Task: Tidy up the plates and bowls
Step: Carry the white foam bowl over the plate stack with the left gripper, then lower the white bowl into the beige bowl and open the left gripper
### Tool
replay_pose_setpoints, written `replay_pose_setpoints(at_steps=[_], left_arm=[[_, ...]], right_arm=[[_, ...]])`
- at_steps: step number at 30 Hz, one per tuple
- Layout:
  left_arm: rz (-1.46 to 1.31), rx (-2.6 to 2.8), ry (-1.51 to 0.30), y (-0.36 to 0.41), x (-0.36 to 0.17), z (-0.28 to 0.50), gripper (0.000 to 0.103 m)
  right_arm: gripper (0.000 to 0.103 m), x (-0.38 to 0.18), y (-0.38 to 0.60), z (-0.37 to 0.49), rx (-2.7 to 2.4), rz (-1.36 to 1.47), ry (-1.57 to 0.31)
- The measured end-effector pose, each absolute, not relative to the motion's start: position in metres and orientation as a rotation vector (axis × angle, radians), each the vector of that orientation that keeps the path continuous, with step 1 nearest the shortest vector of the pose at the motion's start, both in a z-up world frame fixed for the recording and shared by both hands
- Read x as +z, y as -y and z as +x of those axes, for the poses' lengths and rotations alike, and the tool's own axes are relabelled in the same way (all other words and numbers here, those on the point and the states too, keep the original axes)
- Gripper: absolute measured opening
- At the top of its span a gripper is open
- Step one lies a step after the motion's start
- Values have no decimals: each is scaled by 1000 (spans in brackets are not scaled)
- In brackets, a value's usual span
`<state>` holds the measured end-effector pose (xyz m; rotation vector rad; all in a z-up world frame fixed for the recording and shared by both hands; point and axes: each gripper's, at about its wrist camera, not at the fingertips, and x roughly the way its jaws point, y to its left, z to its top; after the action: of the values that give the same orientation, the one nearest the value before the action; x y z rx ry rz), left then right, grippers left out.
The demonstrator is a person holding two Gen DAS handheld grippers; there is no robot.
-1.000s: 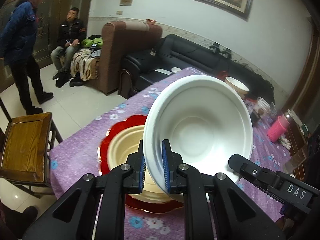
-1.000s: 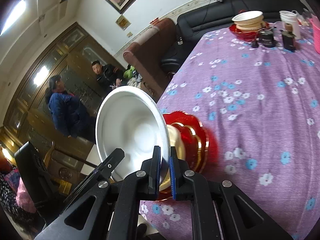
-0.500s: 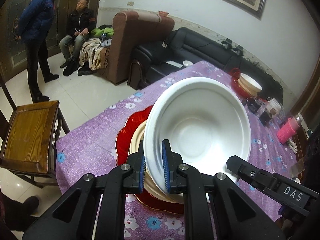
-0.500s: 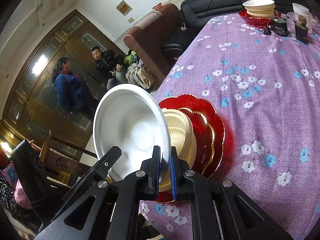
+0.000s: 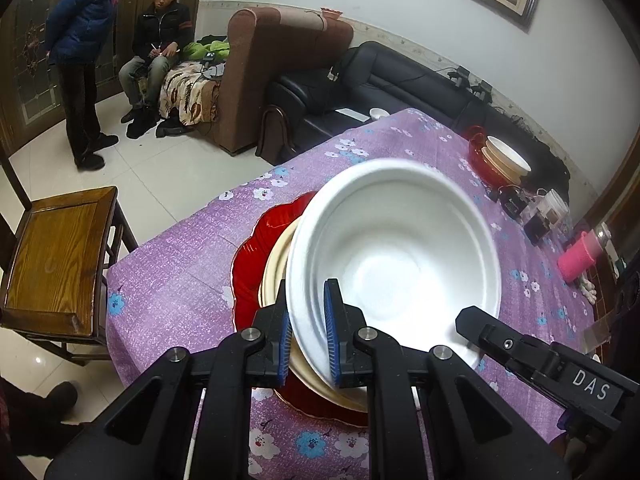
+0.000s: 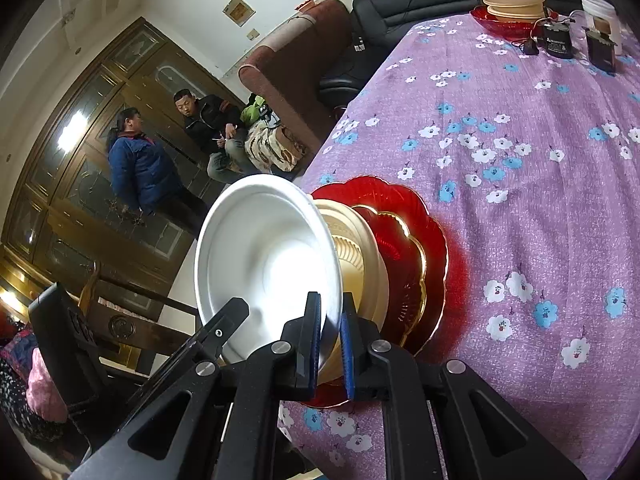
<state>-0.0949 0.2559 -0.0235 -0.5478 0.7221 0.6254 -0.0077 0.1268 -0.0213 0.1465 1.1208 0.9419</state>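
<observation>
A white bowl (image 5: 400,248) (image 6: 272,256) hangs tilted over a cream bowl (image 5: 276,264) (image 6: 360,252), which sits on stacked red plates (image 5: 252,252) (image 6: 424,216). The white bowl's lower side reaches into the cream bowl; I cannot tell whether it rests there. My left gripper (image 5: 306,336) is shut on the white bowl's near rim. My right gripper (image 6: 330,340) is shut on the rim at the opposite side. Each gripper's black finger shows at the edge of the other's view.
The stack stands near the corner of a table under a purple flowered cloth (image 6: 520,140). At the far end are another red plate with cream bowls (image 6: 512,0), black devices (image 6: 556,42) and a pink bottle (image 5: 580,258). A wooden chair (image 5: 56,256) stands left of the table.
Both grippers have come down with the white bowl, which now sits lower and closer over the cream bowl. The grips on the rim look the same.
</observation>
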Motion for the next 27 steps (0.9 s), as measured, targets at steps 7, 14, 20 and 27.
replay_pose_setpoints(at_steps=[7, 14, 20, 27], left_arm=[[-551, 632, -723, -259, -25, -94, 13], [-552, 640, -726, -258, -26, -91, 13], [-588, 631, -723, -263, -24, -90, 19], [-556, 614, -685, -253, -16, -90, 37]], right_arm=[[12, -21, -130, -7, 940, 145, -1119], [13, -22, -131, -7, 934, 141, -1116], [15, -22, -131, -5, 927, 149, -1121], [41, -19, -133, -5, 953, 163, -1098]])
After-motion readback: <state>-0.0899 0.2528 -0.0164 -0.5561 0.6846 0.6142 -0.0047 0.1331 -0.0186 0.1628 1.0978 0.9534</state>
